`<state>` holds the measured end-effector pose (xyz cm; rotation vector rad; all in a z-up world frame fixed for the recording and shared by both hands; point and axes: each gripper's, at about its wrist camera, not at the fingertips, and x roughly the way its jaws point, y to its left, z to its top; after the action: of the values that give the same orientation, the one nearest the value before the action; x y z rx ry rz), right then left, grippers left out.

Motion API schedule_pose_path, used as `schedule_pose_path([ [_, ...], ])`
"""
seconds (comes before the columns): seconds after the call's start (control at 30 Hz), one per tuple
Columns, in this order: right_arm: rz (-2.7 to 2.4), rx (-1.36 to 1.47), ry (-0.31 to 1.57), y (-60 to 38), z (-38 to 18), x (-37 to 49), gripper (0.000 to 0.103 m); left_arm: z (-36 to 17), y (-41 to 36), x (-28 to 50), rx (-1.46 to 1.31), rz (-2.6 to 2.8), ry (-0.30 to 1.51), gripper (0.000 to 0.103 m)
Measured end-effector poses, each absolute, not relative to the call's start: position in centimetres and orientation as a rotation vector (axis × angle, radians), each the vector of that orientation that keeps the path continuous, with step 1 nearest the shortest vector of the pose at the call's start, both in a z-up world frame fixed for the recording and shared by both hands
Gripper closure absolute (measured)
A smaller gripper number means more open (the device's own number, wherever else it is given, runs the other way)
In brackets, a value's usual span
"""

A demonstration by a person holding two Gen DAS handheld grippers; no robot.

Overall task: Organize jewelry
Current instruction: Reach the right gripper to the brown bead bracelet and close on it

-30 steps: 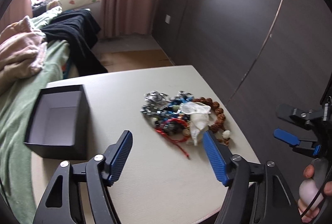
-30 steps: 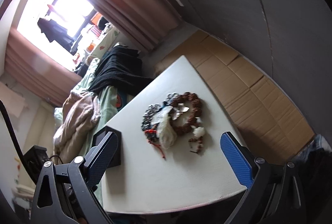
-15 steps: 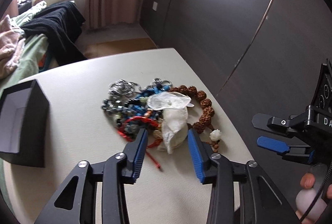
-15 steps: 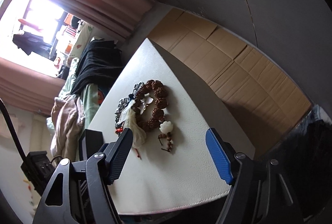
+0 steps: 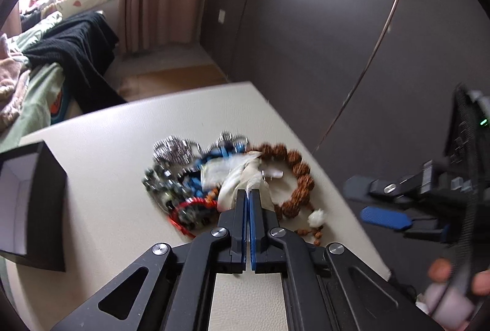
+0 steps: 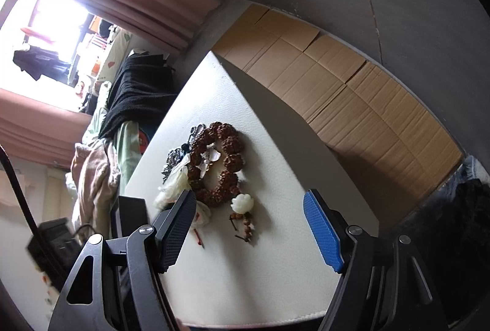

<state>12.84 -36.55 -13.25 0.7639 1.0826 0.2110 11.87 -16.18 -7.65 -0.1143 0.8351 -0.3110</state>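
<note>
**Now pinching the pouch**

Just closed, the left gripper clamps a fold of the white pouch atop the jewelry pile. Right gripper hangs parted; brown bead bracelet lies beyond its fingertips, untouched.

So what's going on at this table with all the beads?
A person is sorting a jewelry pile on a white table with a hand-held tool in each hand. The left tool has just closed on a white pouch lying on the pile. The right tool hovers open near the brown bead bracelet. An open black box waits alongside.
</note>
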Motion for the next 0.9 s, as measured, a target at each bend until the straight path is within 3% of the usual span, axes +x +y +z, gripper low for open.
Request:
schedule_pose_path([
  [0.2,0.236,0.737,1.085,-35.1,-13.3,13.4,0.037,-5.6,-14.1,11.3,-0.157,-0.306,0.778,0.103],
  [0.37,0.225,0.686,1.085,-34.2,-13.6,14.3,0.050,-4.5,-12.3,11.1,-0.190,-0.288,0.750,0.103],
  [0.7,0.118,0.486,1.057,-31.4,-13.3,16.4,0.054,-3.1,-8.9,10.7,-0.243,-0.242,0.711,0.103],
  [0.8,0.063,0.403,1.047,-30.3,-13.5,16.9,0.062,-2.8,-8.1,10.3,-0.256,-0.234,0.707,0.103],
  [0.87,0.034,0.343,1.050,-29.8,-13.4,17.0,0.079,-2.6,-7.7,9.9,-0.259,-0.228,0.701,0.103],
  [0.9,0.027,0.311,1.059,-29.4,-13.5,17.0,0.080,-2.5,-7.5,9.7,-0.258,-0.225,0.700,0.103],
])
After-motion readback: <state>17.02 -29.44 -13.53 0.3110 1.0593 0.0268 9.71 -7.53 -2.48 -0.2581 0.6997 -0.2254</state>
